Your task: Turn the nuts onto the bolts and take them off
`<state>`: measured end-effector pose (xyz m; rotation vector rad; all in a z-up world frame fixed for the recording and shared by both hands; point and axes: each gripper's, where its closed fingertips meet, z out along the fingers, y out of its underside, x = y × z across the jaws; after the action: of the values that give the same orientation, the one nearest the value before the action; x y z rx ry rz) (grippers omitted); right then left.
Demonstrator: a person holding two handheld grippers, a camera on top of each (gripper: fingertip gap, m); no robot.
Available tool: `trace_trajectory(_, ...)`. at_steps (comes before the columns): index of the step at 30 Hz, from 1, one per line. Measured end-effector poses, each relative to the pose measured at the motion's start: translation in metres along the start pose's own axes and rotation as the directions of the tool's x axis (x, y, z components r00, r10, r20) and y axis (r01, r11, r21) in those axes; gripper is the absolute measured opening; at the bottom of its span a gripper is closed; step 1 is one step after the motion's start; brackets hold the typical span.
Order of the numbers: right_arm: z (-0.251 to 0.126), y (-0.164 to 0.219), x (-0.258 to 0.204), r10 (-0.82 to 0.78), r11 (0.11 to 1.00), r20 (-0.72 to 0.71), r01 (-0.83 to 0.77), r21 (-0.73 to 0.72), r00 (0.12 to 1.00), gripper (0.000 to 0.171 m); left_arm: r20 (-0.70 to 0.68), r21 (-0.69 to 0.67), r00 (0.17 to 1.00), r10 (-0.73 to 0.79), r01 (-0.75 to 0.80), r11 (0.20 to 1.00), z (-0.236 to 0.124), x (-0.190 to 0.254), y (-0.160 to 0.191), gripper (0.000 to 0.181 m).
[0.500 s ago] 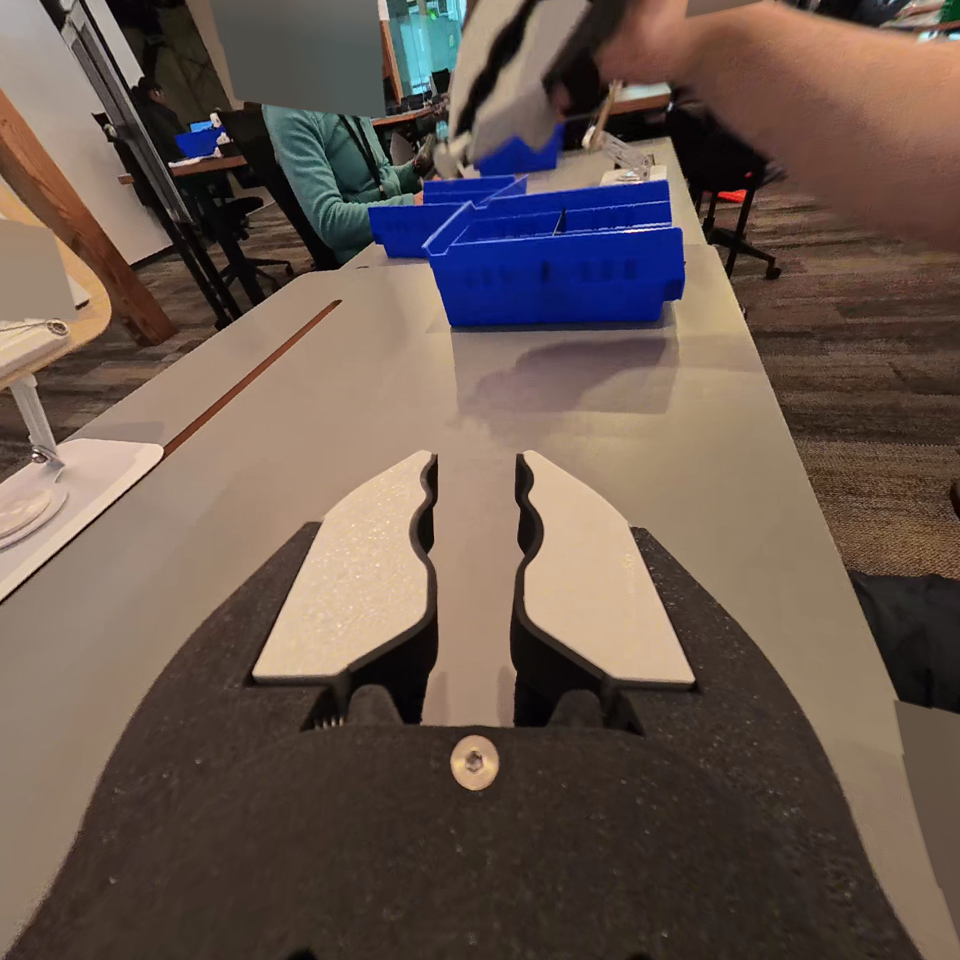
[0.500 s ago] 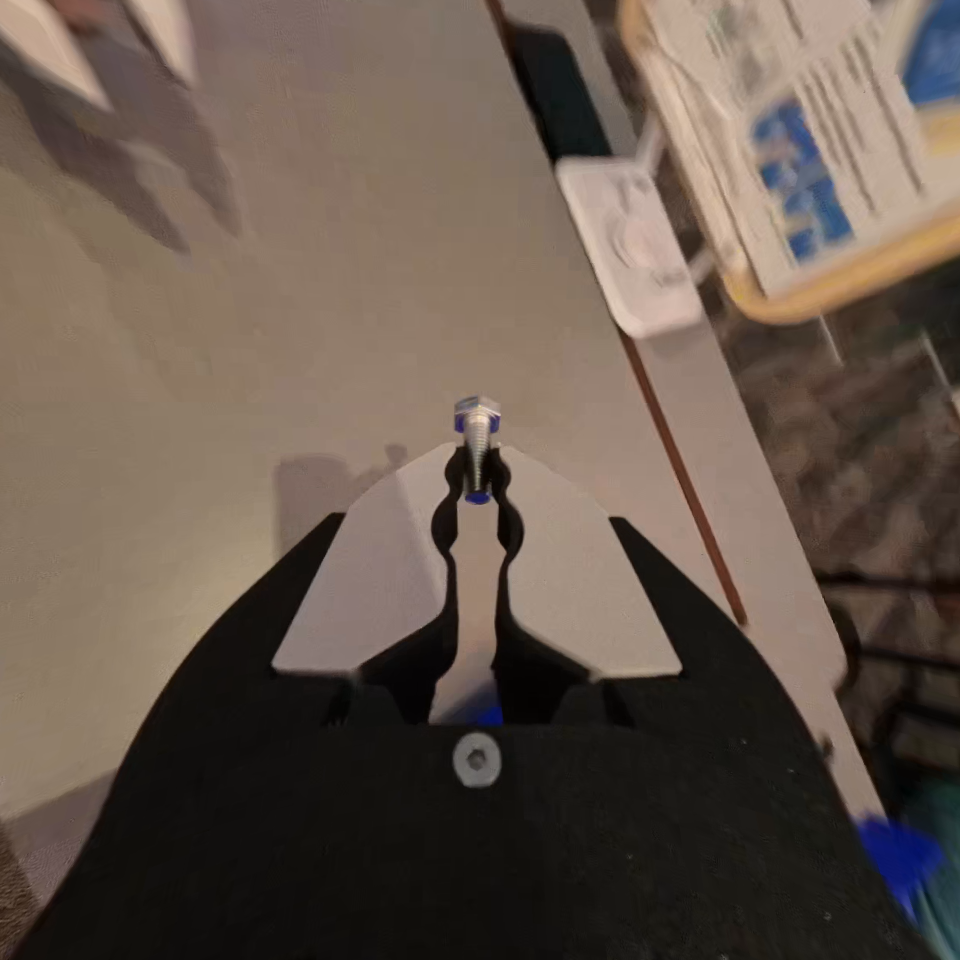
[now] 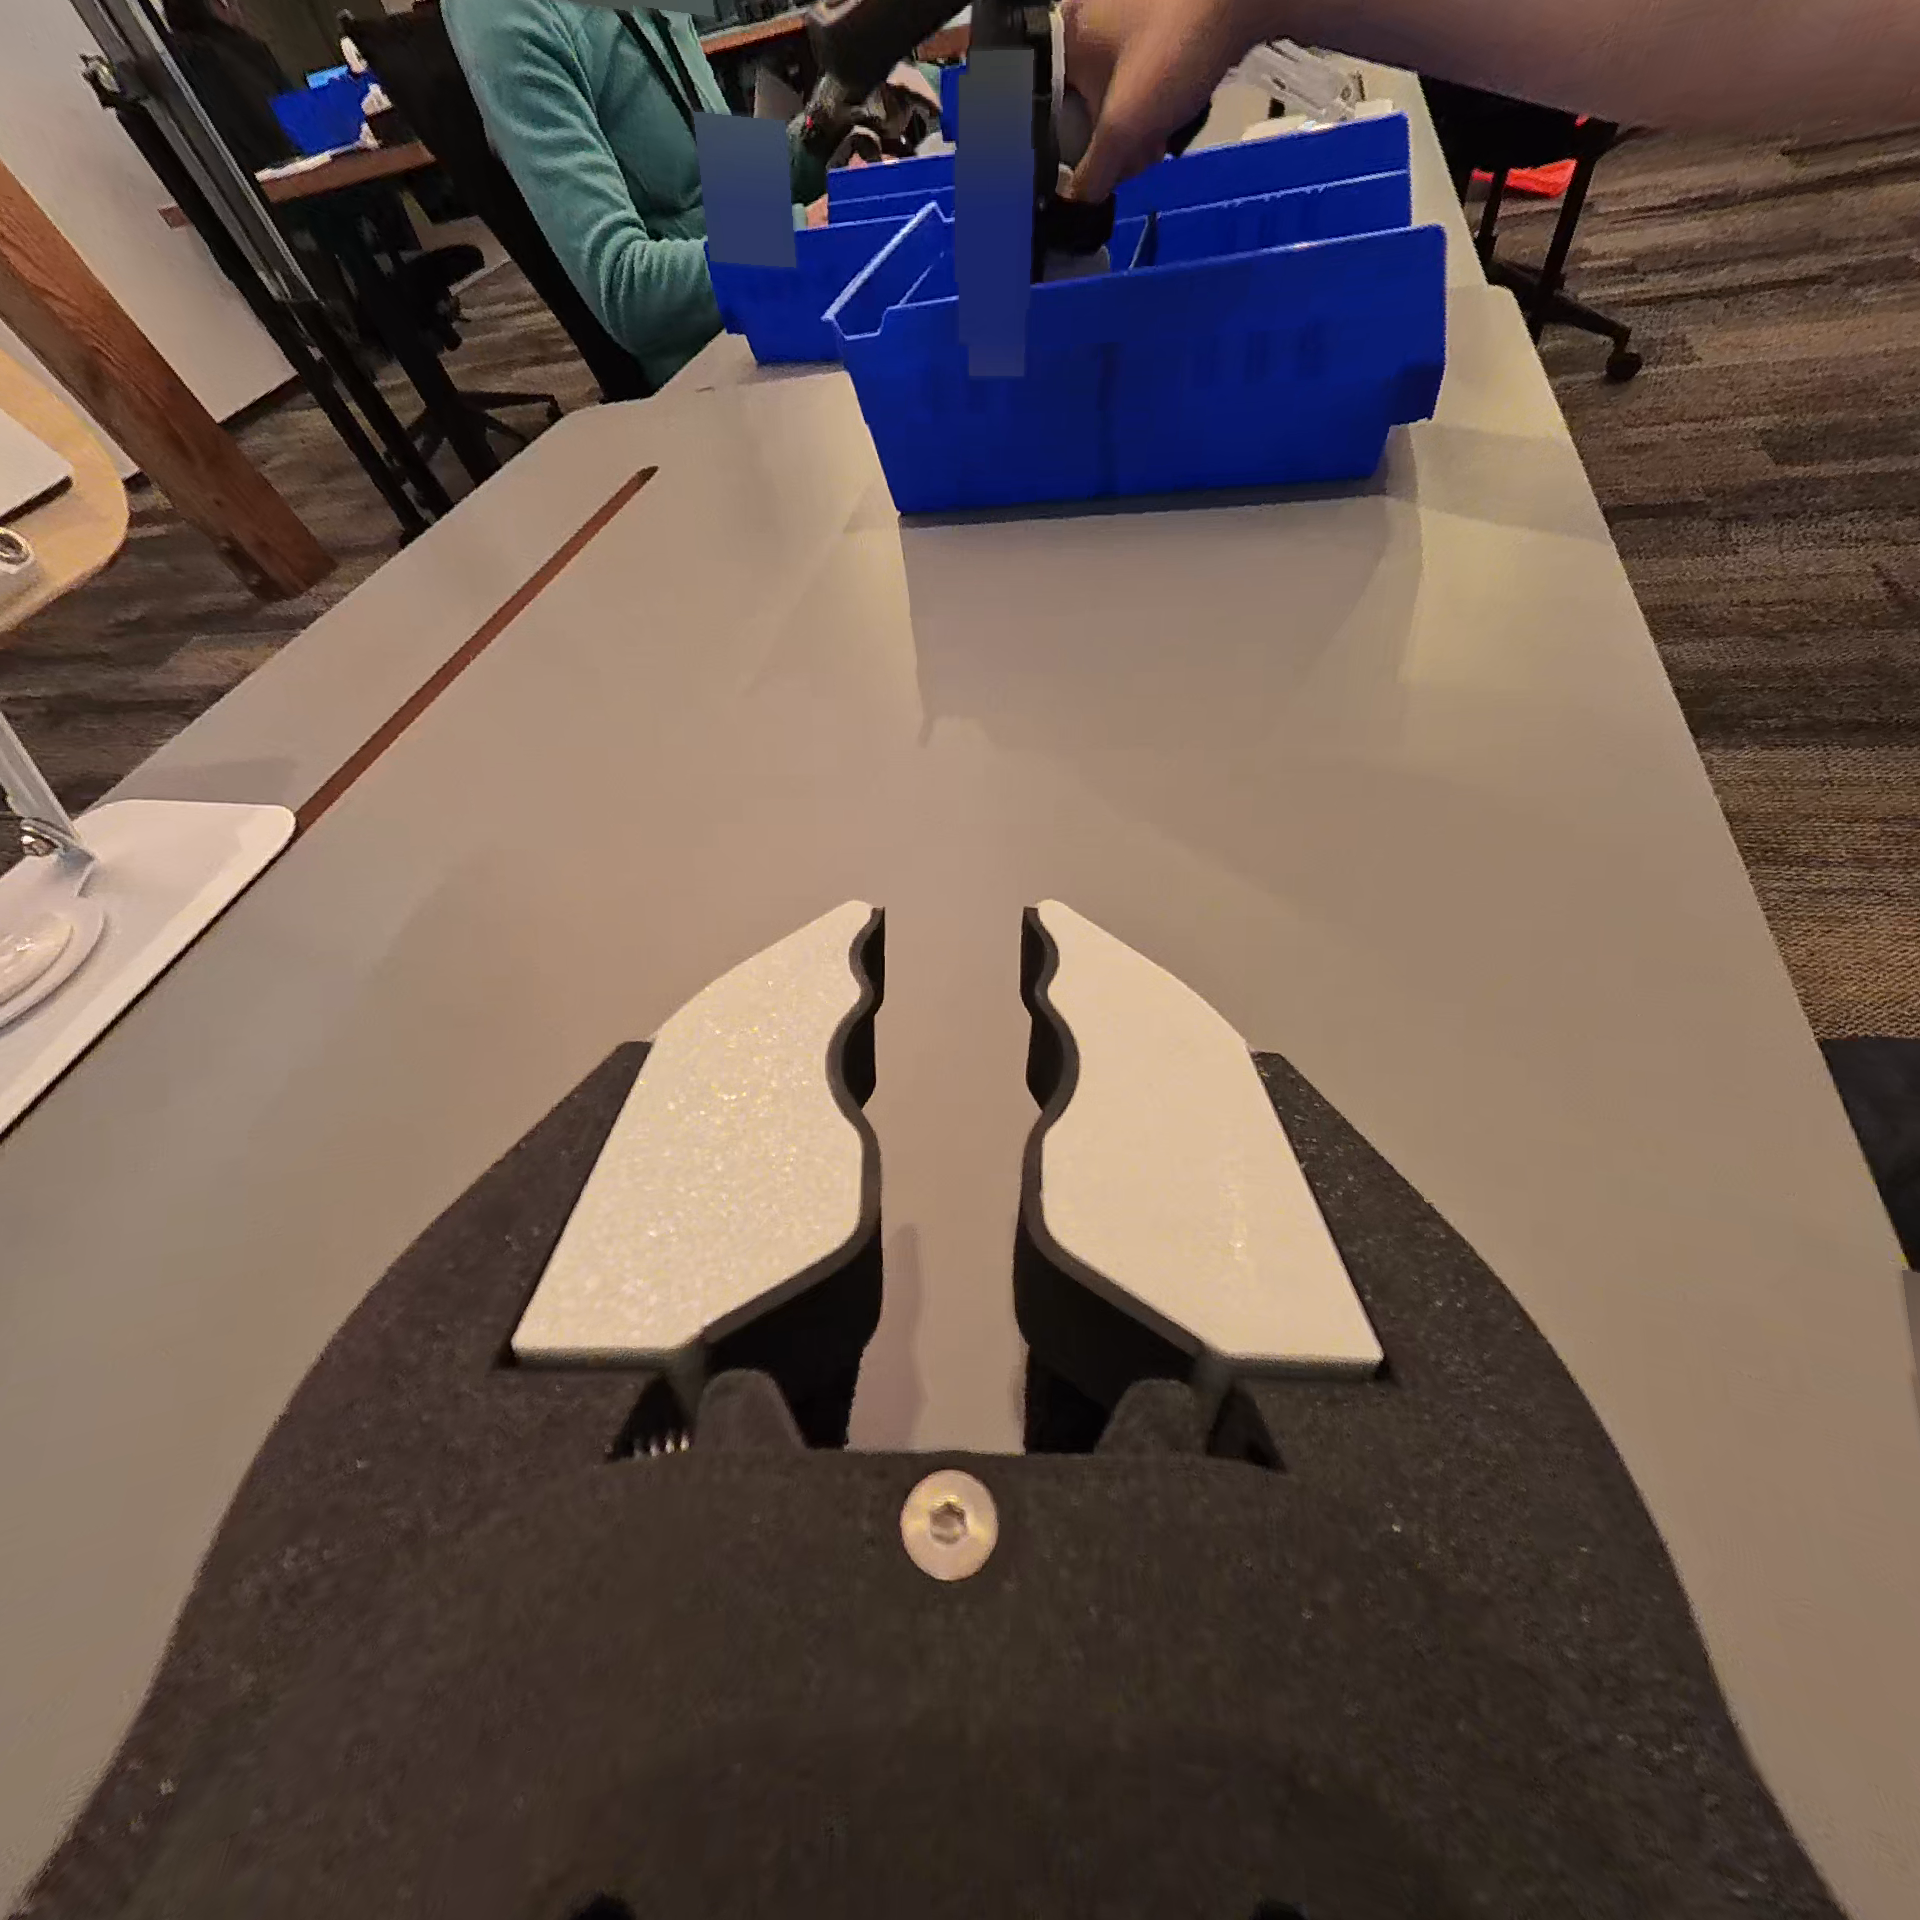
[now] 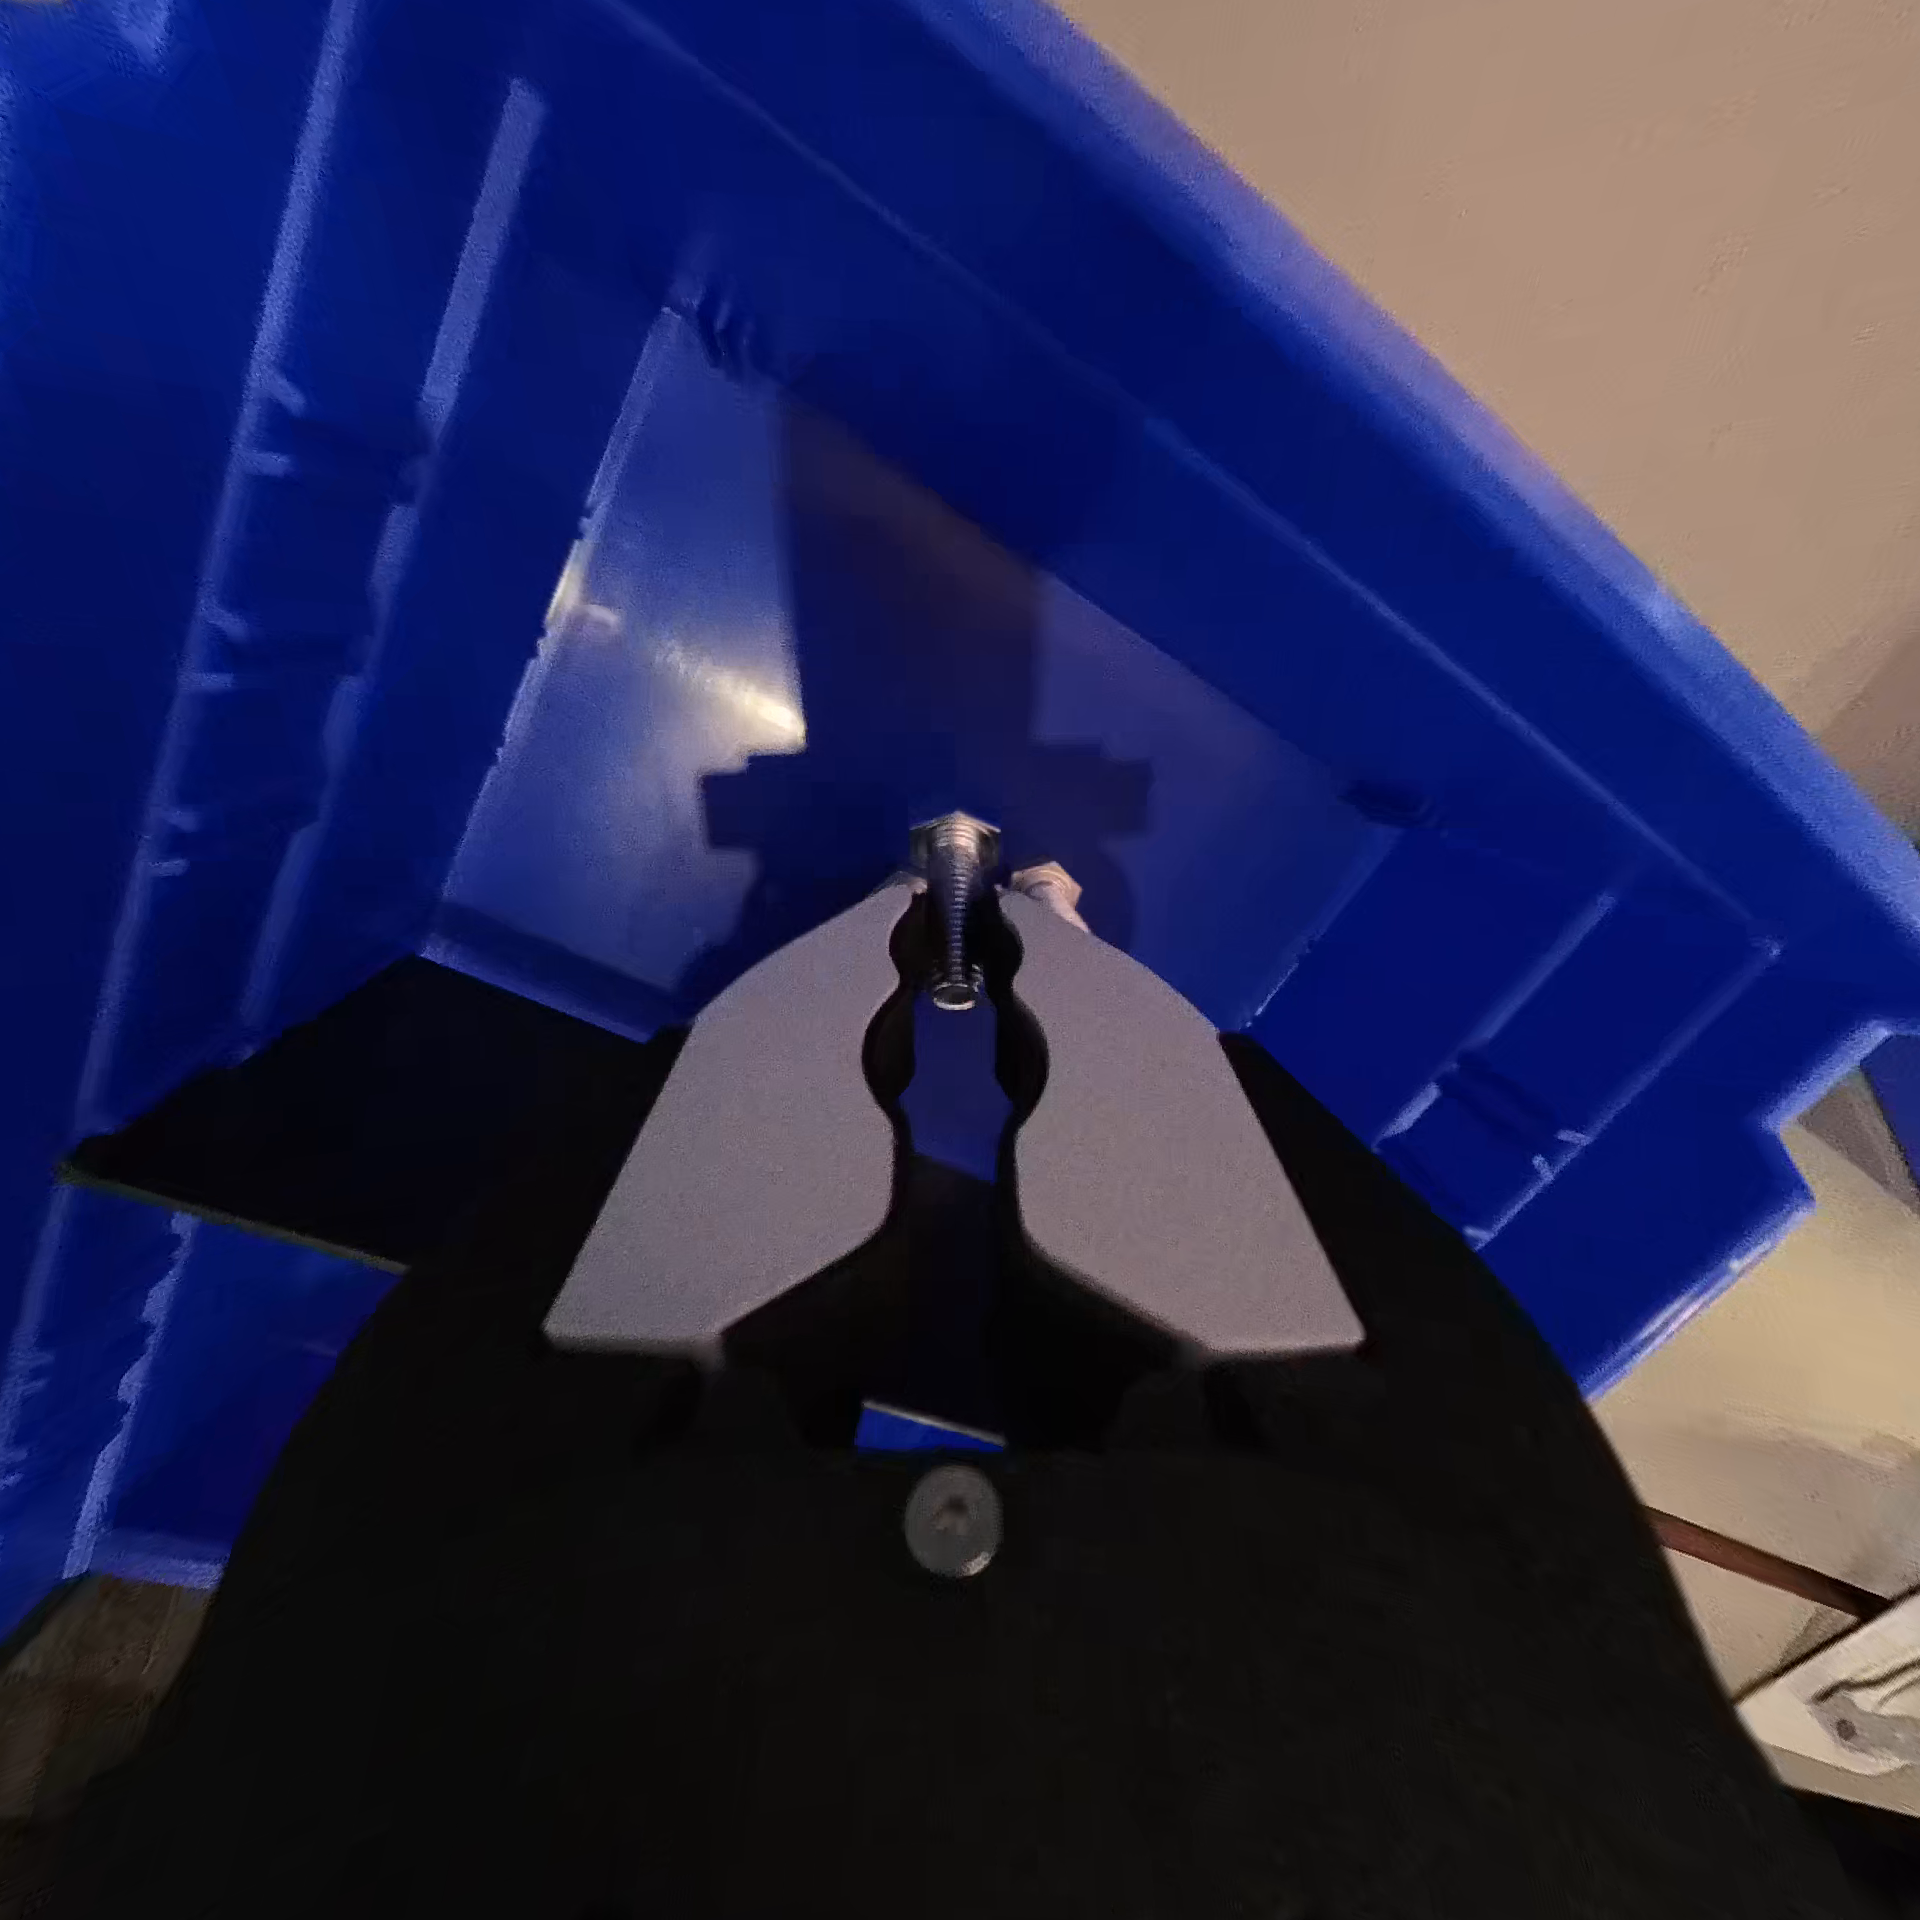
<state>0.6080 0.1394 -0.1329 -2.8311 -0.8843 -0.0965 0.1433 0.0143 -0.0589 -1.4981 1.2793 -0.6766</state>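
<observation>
Over blue bin (image 4: 1299,436), threaded silver bolt (image 4: 954,914) (gripped)

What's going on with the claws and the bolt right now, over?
Left claw open, empty, low over the grey table. Right claw shut on bolt, down inside the blue bin. Second bolt lies just beside it. Nothing blocking.

Second bolt (image 4: 1051,896) mostly hidden behind the right jaws; blue bin (image 4: 1351,499) edges motion-blurred.
</observation>
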Motion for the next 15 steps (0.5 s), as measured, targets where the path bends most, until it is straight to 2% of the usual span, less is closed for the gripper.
trace_trajectory(6,-0.008,-0.007,0.010,-0.067,0.994,-0.062,0.061,-0.092,0.996,0.010,0.005,-0.027,1.000,-0.010,0.011,1.000,0.005,-0.003,0.007,0.024)
trace_trajectory(11,-0.025,-0.016,0.007,-0.066,0.998,-0.083,0.064,-0.028,0.994,0.009,0.016,-0.020,1.000,-0.015,0.016,1.000,0.003,-0.006,0.006,0.023)
trace_trajectory(15,-0.053,-0.025,-0.006,-0.041,0.990,-0.099,0.054,0.133,0.994,0.000,0.036,0.011,0.999,-0.018,0.018,1.000,-0.003,-0.011,0.000,0.023)
